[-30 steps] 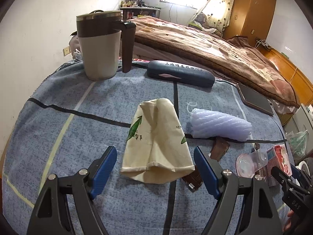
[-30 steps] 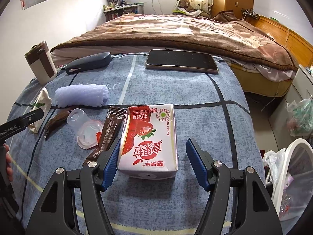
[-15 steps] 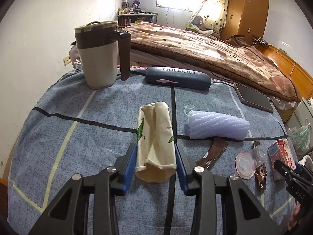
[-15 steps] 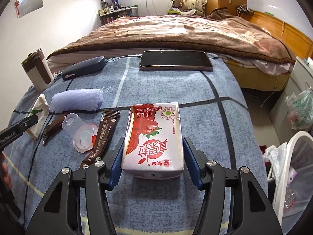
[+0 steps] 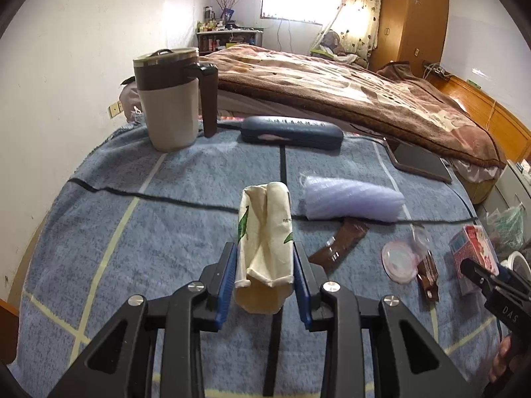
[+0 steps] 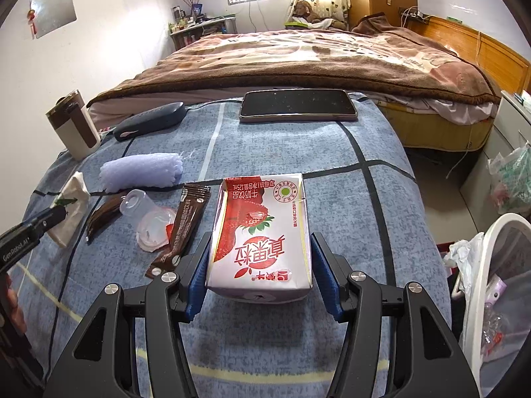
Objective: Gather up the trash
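left tool (image 5: 264,277) is pinching a crushed paper cup (image 5: 264,242), its jaws just closing; right tool (image 6: 258,273) is gripping a milk carton (image 6: 260,235), both apparently bound for the bin (image 6: 491,285) beside it.

Left hand-held gripper (image 5: 264,277): black frame, blue pads, angled downward; its jaws have just been closing and now pinch a crushed cream paper cup (image 5: 264,237).
Right hand-held gripper (image 6: 260,270): same build, angled downward, blue pads pressed on both sides of a red-and-white milk carton (image 6: 262,232).
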Tool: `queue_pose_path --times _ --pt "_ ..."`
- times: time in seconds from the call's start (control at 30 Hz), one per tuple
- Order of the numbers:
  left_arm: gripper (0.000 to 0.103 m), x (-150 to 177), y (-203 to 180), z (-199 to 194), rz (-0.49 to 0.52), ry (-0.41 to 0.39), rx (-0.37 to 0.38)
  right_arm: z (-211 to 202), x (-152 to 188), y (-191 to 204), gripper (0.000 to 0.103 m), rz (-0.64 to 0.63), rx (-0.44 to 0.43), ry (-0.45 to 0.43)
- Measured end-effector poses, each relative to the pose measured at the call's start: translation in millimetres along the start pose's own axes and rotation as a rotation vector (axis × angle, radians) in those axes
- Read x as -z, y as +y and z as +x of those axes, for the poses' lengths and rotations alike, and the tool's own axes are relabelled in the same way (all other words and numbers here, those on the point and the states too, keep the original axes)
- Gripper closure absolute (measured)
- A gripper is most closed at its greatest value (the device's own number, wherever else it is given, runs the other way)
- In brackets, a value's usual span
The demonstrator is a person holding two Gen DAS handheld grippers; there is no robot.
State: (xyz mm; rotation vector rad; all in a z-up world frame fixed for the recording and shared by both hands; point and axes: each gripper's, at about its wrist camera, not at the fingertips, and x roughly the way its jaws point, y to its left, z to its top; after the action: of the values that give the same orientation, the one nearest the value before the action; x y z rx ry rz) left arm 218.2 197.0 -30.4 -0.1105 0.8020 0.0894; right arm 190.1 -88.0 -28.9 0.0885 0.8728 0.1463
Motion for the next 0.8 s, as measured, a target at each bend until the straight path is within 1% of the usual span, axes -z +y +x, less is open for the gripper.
queue_pose_path --times 0.2,0.37,0.6,0.8 --pt "0.073 11 -7 -12 0.007 -0.005 0.002 -10 2 -4 0.045 0.008 -0.011 -0.013" --pt "0.073 16 -17 -30 0.023 -0.036 0.018 -19 5 -4 0.045 0.005 -0.020 -0.031" --pt "0.073 21 -42 -61 0.062 -0.076 0.059 -35 10 -12 0.045 0.012 -0.031 -0.057" --pt "0.073 24 -69 -87 0.111 -0.109 0.093 -58 14 -25 0.045 0.028 -0.033 -0.095"
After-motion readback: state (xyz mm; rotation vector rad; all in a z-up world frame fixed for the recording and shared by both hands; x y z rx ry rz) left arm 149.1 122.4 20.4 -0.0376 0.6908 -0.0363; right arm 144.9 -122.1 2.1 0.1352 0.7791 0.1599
